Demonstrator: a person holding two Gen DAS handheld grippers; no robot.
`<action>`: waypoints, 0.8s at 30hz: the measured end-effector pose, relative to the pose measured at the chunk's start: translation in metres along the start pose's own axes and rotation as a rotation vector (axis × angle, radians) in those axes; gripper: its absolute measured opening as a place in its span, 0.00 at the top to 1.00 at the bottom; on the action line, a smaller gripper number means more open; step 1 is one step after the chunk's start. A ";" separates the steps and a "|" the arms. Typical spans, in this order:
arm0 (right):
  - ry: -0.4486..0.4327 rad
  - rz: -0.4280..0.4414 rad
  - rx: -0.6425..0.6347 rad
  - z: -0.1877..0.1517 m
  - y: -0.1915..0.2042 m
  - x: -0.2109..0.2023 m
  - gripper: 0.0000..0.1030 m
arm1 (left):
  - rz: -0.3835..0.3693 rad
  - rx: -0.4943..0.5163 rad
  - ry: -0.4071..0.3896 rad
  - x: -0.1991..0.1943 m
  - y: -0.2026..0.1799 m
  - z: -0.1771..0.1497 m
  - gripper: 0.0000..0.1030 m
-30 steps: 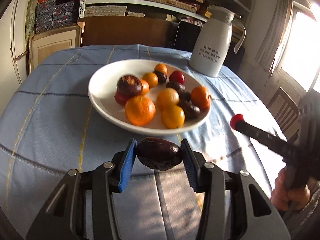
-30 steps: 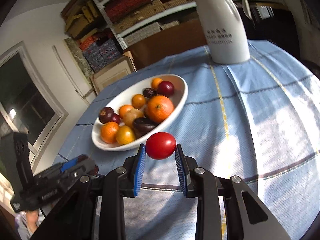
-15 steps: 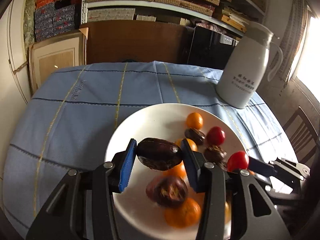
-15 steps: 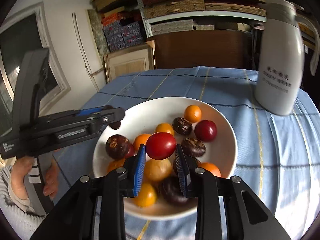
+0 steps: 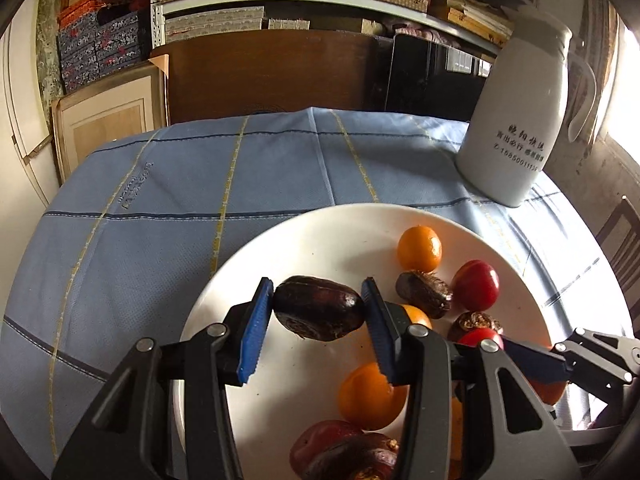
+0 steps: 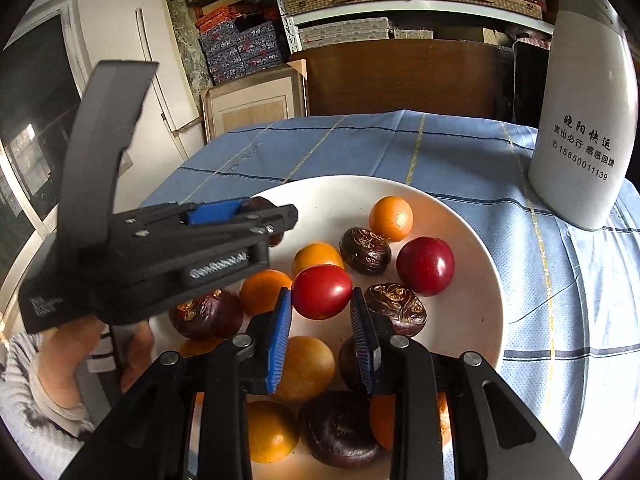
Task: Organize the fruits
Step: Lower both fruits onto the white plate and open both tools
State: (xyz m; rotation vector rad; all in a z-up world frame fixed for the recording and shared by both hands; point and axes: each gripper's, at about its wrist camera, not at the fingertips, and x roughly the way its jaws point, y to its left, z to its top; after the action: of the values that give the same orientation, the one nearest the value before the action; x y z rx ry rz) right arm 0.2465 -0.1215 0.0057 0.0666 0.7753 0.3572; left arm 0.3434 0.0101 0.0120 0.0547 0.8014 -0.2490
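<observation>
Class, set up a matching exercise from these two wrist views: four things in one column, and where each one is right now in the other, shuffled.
Things:
1. dark brown fruit
2. red tomato
3. white jug
4. small orange

Places:
A. standing on the blue tablecloth
B. lying in the white plate
C. clamped in the left gripper
D. clamped in the right gripper

Pairs: 1-C, 2-D, 3-A, 4-B

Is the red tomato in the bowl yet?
Not yet. The right gripper holds the red tomato pinched between its blue pads, hovering over the white bowl.
</observation>
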 end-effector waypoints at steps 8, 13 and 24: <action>-0.004 -0.025 -0.018 0.000 0.002 0.006 0.71 | 0.046 0.022 -0.030 -0.005 -0.002 0.001 0.55; -0.005 -0.041 -0.035 -0.001 0.004 0.008 0.70 | 0.052 0.027 -0.041 -0.007 -0.003 0.001 0.43; -0.007 -0.043 -0.042 -0.002 0.006 0.007 0.69 | 0.091 0.056 -0.073 -0.011 -0.008 -0.001 0.29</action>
State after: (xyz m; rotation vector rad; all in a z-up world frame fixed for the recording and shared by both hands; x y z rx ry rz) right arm 0.2475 -0.1135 0.0007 0.0118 0.7614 0.3324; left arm 0.3334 0.0048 0.0201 0.1336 0.7178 -0.1861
